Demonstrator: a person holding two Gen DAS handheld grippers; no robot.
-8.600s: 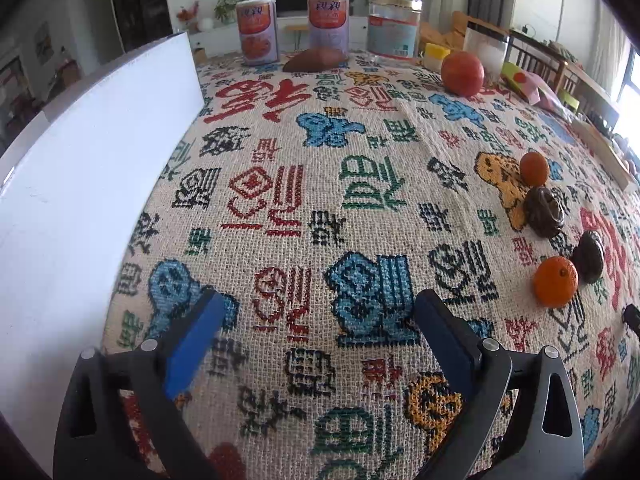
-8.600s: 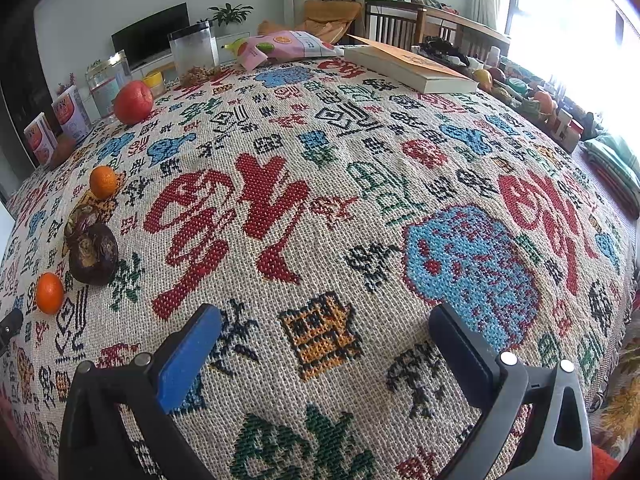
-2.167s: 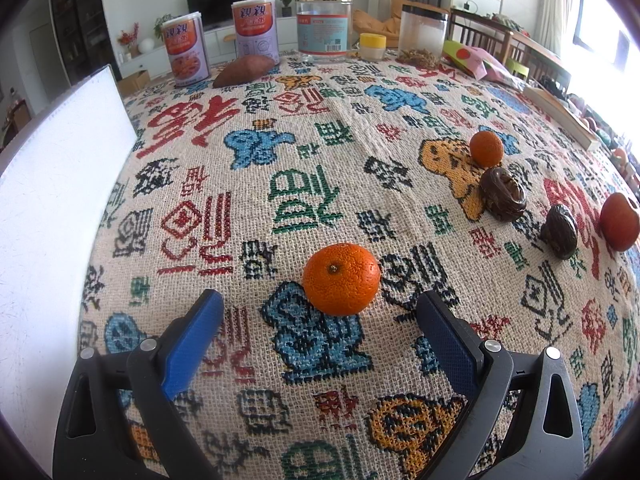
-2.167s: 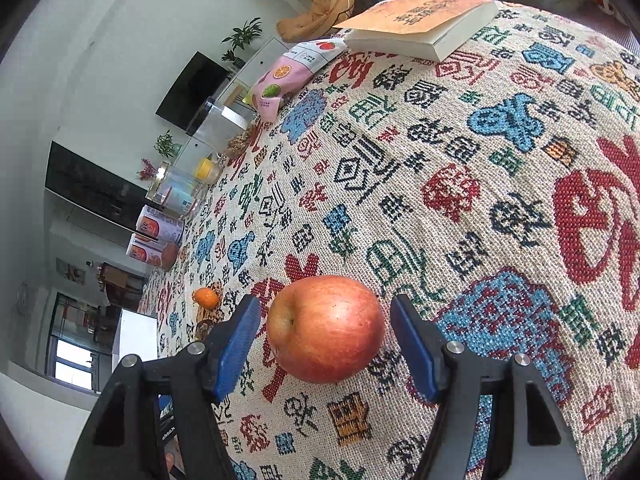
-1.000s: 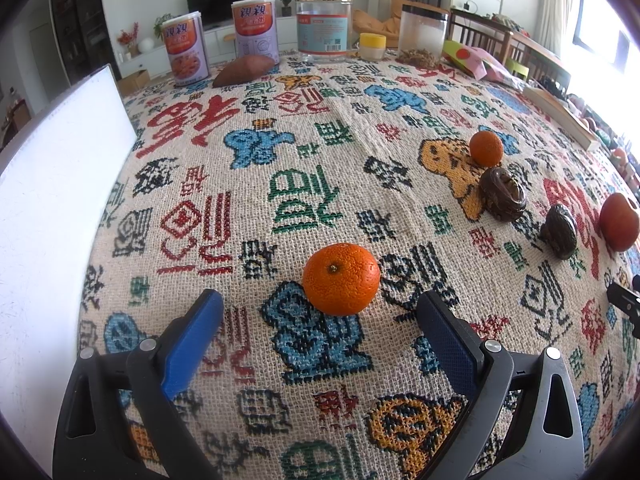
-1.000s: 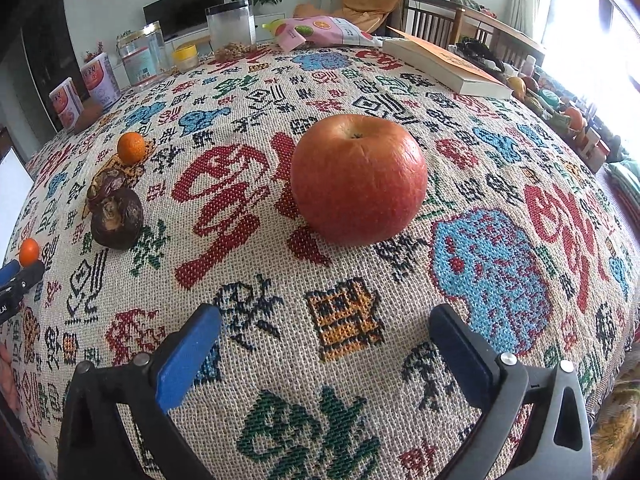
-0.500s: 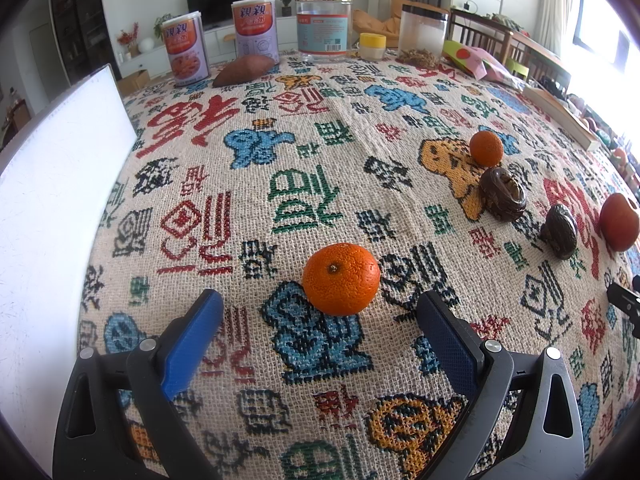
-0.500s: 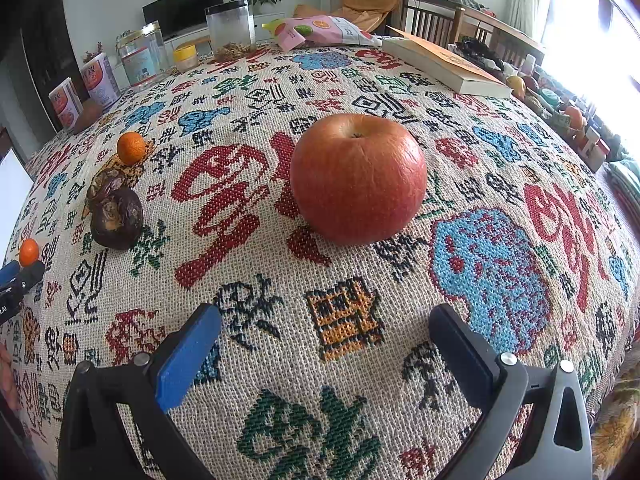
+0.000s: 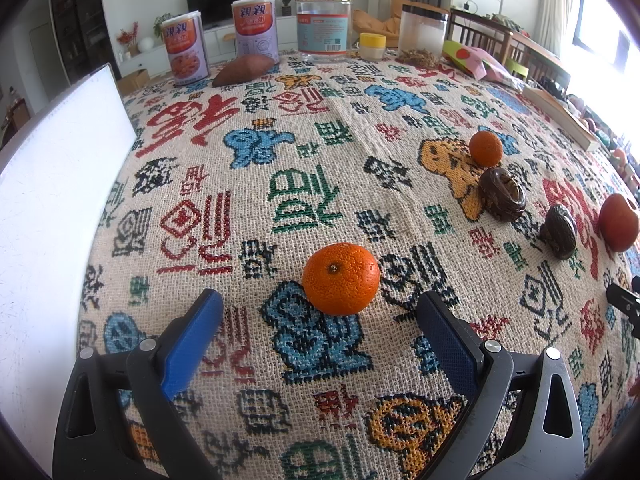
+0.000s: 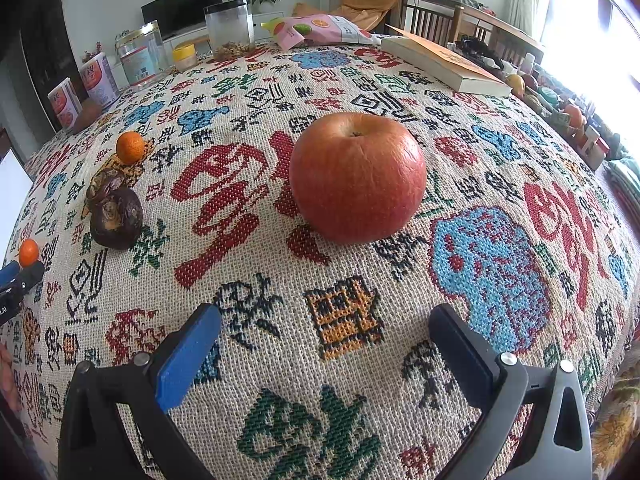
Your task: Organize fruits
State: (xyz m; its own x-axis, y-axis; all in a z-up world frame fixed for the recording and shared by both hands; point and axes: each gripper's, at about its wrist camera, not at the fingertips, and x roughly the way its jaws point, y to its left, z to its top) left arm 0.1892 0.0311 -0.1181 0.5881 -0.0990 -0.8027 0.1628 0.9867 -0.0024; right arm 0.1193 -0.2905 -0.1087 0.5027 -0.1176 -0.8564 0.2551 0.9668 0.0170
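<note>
An orange mandarin [image 9: 341,279] lies on the patterned cloth just ahead of my left gripper [image 9: 320,320], which is open and empty. A second mandarin [image 9: 485,148], two dark wrinkled fruits [image 9: 502,195] [image 9: 559,232] and a red apple [image 9: 618,222] lie in a line to the right. In the right wrist view the apple [image 10: 357,177] sits upright ahead of my right gripper [image 10: 324,336], open and empty. The dark fruits [image 10: 116,211], far mandarin [image 10: 130,147] and near mandarin [image 10: 28,251] lie to its left.
A white board [image 9: 48,200] stands along the left edge. Two cans [image 9: 185,53], a sweet potato [image 9: 245,70], jars [image 9: 323,23] and a snack bag [image 10: 320,29] line the far edge. A book [image 10: 444,65] lies at the far right.
In the last second nothing visibly moved. Earlier, the right gripper let go of the apple and drew back; the near mandarin now lies in front of the left gripper.
</note>
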